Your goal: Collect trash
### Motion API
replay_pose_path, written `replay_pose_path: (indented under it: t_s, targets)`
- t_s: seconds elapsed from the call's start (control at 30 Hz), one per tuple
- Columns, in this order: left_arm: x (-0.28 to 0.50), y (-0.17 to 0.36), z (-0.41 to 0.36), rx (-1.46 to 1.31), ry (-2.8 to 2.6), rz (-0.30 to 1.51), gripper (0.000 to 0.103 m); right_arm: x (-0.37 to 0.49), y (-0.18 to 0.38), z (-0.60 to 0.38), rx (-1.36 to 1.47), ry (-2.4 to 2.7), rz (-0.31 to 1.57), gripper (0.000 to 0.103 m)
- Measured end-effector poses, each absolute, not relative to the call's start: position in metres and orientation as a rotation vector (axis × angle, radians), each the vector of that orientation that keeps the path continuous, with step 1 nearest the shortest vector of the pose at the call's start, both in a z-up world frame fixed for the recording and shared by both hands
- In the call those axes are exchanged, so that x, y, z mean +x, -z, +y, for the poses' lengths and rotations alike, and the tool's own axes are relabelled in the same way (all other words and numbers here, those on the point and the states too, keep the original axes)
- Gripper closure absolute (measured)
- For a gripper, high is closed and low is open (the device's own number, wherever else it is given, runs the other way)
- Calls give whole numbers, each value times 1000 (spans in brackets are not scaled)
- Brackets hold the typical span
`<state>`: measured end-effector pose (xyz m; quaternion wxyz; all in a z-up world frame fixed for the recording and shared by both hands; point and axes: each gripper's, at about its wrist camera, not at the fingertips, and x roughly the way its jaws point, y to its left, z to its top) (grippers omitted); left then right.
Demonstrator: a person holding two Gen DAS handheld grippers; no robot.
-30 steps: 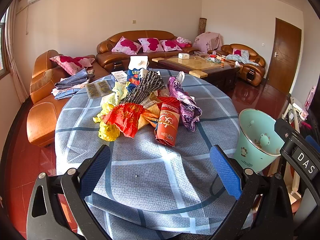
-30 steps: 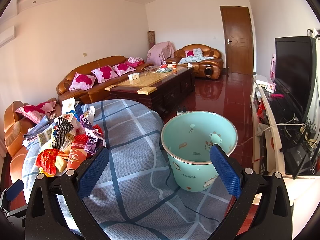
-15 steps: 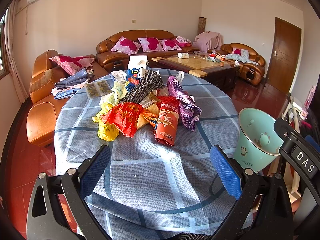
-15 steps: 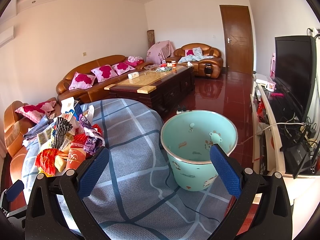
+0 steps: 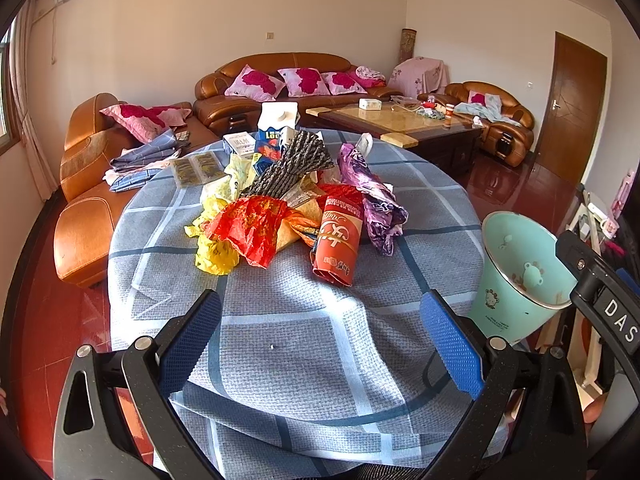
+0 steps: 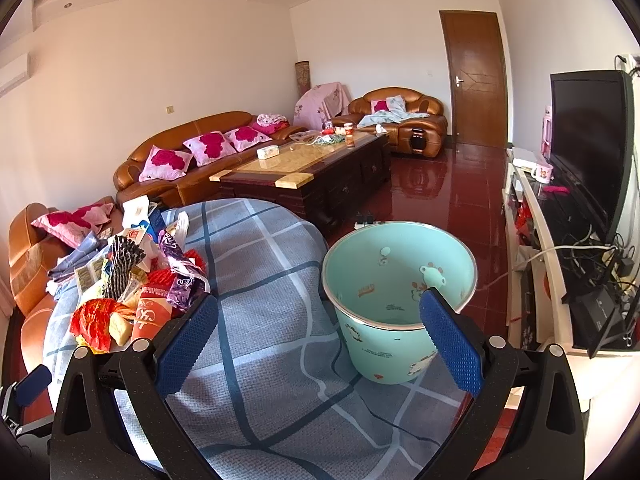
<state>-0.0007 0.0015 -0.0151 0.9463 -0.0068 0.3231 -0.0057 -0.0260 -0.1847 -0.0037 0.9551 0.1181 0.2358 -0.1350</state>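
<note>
Trash (image 5: 296,208) lies heaped at the middle of a round table (image 5: 288,344) draped in a grey-blue checked cloth, in a living room with brown leather sofas (image 5: 288,76) and a red tiled floor. Crumpled wrappers in red, yellow and purple, a red paper cup (image 5: 338,248) on its side and a milk carton (image 5: 278,122) make up the pile. A mint-green bin (image 6: 400,304) stands just beside the table's right edge. The left gripper (image 5: 320,344) and right gripper (image 6: 318,344) hover over the near edge, jaws spread wide and empty.
</note>
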Motion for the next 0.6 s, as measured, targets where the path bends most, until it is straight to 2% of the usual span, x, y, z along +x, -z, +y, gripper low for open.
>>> replay_pose_path:
  t_s: [0.6]
  targets:
    - [10,15,8,-38,-14,711,6,-18,8,-187,223,270,472,4]
